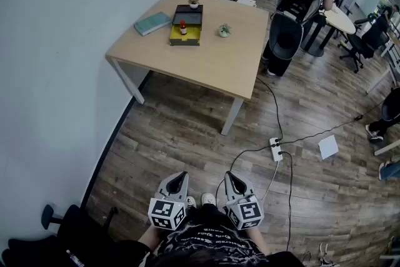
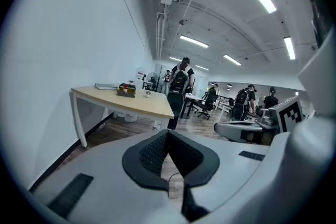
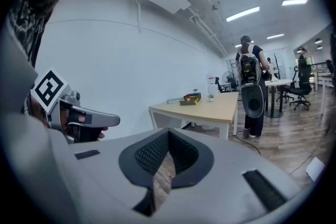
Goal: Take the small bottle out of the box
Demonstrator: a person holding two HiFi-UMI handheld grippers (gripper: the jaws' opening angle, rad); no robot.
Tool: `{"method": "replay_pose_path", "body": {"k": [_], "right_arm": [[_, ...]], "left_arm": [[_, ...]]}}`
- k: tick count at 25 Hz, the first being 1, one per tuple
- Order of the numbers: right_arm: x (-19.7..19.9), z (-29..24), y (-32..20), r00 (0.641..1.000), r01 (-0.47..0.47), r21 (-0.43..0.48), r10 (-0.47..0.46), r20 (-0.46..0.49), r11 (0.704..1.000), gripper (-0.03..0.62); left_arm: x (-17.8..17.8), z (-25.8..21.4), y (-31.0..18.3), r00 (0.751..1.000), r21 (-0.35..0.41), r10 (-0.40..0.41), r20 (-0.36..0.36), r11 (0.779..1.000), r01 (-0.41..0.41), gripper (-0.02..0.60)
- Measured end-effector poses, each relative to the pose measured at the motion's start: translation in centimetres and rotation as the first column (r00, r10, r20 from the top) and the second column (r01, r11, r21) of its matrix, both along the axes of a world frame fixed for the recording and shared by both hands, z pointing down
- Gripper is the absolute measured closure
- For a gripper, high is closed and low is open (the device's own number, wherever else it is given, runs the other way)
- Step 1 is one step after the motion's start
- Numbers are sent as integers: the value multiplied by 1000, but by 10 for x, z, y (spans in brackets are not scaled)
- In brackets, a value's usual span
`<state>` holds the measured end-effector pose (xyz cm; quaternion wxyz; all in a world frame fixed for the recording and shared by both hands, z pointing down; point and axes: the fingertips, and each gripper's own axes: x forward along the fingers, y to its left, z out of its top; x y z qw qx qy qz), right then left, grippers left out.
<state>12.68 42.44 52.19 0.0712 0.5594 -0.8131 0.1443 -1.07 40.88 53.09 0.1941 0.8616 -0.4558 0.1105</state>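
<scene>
Two grippers: the left gripper (image 1: pixel 180 177) and the right gripper (image 1: pixel 229 177) are both clenched shut with nothing between their jaws, held low and side by side in front of the person's body.
Bottle: the small reddish bottle (image 1: pixel 183 27) stands upright inside the box (image 1: pixel 185 42), well apart from both grippers.
Box: it is open with yellow walls and sits on the far part of the table (image 1: pixel 209 62), between a book (image 1: pixel 152 23) and a small potted plant (image 1: pixel 224 29).
Step in hand: this looks like the very start, with the approach not yet made and the bottle untouched.
Next move calls for: getting up to the table, opening one gripper, coming down over the bottle, closing on it and lifting it straight up clear of the box walls.
Watch for: a power strip (image 1: pixel 275 149) and its cables lie on the floor between the person and the table, and a narrow bottle may tip if nudged.
</scene>
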Motion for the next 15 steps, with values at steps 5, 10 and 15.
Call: {"method": "replay_pose_path", "body": {"k": [5, 10, 15], "right_arm": [[-18, -2, -1, 999, 36, 18, -35, -32, 999, 592], [-23, 1, -3, 998, 50, 17, -49, -39, 999, 592], [-19, 2, -13, 999, 28, 15, -29, 16, 999, 589]], "left_arm": [[-15, 1, 0, 1000, 11, -21, -11, 1000, 21, 578], [-19, 2, -5, 999, 17, -29, -26, 999, 30, 578], [-20, -1, -8, 998, 21, -32, -57, 999, 33, 578]]}}
